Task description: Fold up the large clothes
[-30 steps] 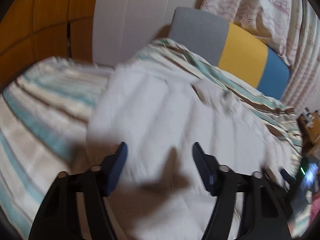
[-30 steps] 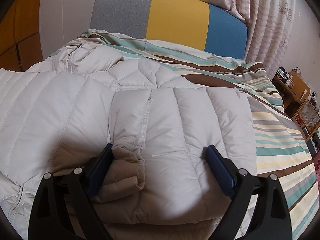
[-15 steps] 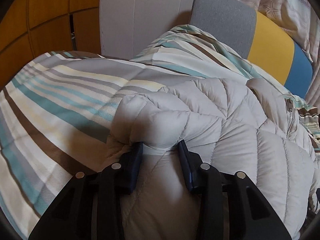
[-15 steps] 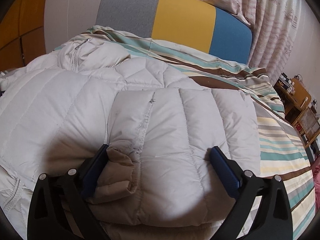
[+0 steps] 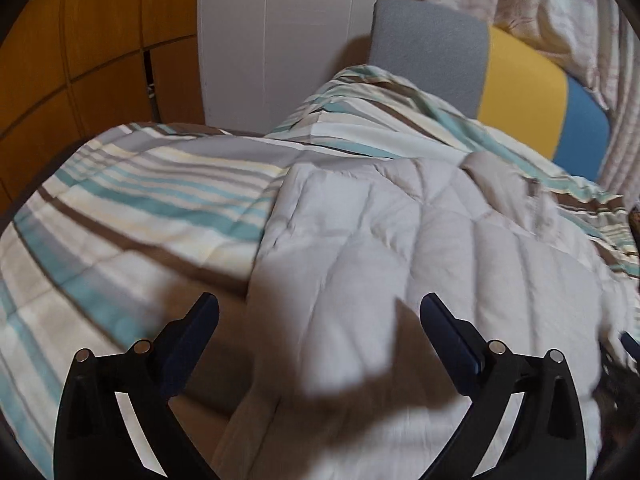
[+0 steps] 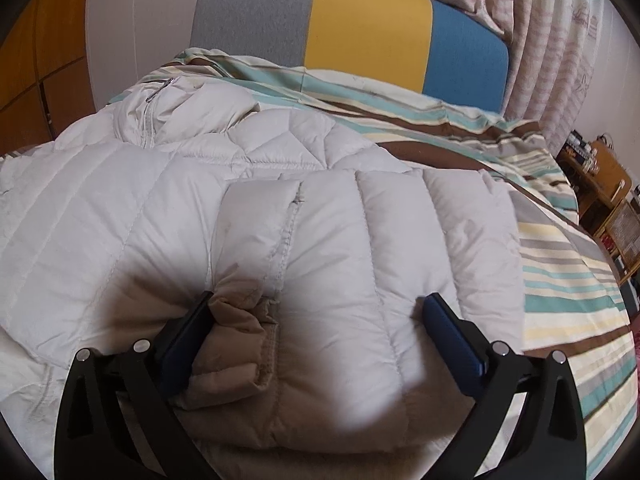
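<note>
A large off-white quilted puffer jacket (image 6: 304,216) lies partly folded on the striped bed, its collar and zip at the far left. Its right sleeve is folded across the body, cuff near me. My right gripper (image 6: 316,312) is open, hovering low over that folded sleeve, its left finger touching the bunched cuff. In the left wrist view the jacket (image 5: 400,248) lies flat, its left edge folded in. My left gripper (image 5: 318,312) is open and empty above the jacket's near left part.
A striped quilt (image 5: 140,200) covers the bed (image 6: 568,288). A grey, yellow and blue headboard (image 6: 360,24) stands behind. Wooden wardrobe doors (image 5: 80,40) are at the left, curtains (image 6: 560,40) and a wooden shelf unit (image 6: 608,192) at the right.
My left gripper was shut on a fold of the jacket half a second ago; it has let go, opened and pulled back. The right gripper has stayed open over the sleeve, barely moving.
</note>
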### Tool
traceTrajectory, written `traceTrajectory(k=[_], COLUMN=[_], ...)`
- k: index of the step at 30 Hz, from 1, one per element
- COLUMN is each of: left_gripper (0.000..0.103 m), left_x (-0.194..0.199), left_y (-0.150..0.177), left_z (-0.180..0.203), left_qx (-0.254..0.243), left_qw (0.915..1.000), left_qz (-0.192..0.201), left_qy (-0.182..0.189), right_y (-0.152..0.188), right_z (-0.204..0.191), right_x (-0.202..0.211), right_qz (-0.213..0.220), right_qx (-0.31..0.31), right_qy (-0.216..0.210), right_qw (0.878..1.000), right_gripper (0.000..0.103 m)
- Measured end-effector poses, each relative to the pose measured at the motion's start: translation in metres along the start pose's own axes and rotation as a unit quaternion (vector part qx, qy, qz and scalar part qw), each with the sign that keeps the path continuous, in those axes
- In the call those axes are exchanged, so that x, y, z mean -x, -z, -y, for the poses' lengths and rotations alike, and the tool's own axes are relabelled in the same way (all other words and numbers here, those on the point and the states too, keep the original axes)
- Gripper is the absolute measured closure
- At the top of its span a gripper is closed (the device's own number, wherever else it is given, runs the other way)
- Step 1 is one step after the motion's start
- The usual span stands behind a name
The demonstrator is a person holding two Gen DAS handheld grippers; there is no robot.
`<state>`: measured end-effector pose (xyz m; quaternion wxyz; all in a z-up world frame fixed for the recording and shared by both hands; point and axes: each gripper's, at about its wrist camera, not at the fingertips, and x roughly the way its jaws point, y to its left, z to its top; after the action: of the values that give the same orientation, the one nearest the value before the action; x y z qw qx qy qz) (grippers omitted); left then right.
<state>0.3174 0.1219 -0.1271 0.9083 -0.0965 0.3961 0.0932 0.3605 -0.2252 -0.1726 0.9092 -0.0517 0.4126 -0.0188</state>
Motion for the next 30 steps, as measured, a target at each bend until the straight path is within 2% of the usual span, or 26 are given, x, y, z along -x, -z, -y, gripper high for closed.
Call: traceTrajectory(k=[5,10,13,16,18,20,24,26,30], left_gripper=[0.003,0.003,0.003,0.003,0.003,0.003,0.004,0.013,0.020], left_x=[0.040,0.075,0.097,0.115,0.124,0.131,0.148,0.156,0.165], left_y=[0.039,0.099,0.132,0.158,0.172,0.183,0.205,0.215,0.224], left_z=[-0.014,-0.018,-0.021,-0.035,-0.046,-0.053,-0.060,-0.058,-0.053], left_qx=[-0.004,-0.042,-0.056,-0.030,-0.006,0.014,0.031,0.028,0.010], left_qw=[0.9998,0.9986,0.9981,0.9993,0.9997,0.9997,0.9988,0.9981,0.9980], left_qz=[-0.015,-0.032,-0.024,-0.017,-0.020,-0.020,-0.015,-0.010,-0.001], left_qy=[0.010,0.008,-0.011,-0.015,-0.008,0.008,0.036,0.053,0.063], right_y=[0.018,0.065,0.100,0.135,0.155,0.172,0.204,0.220,0.244], right_z=[0.017,0.043,0.062,0.084,0.097,0.107,0.117,0.119,0.117], right_x=[0.050,0.107,0.138,0.163,0.176,0.187,0.207,0.212,0.215], right_qz=[-0.001,-0.002,0.002,0.005,0.001,-0.002,-0.007,-0.020,-0.039], right_qx=[-0.025,-0.040,-0.057,-0.076,-0.095,-0.109,-0.117,-0.119,-0.128], right_qy=[-0.043,-0.064,-0.061,-0.048,-0.049,-0.057,-0.074,-0.085,-0.109], right_qw=[0.999,0.997,0.997,0.996,0.994,0.992,0.990,0.989,0.985], right_gripper=[0.002,0.002,0.002,0.002,0.004,0.012,0.021,0.023,0.028])
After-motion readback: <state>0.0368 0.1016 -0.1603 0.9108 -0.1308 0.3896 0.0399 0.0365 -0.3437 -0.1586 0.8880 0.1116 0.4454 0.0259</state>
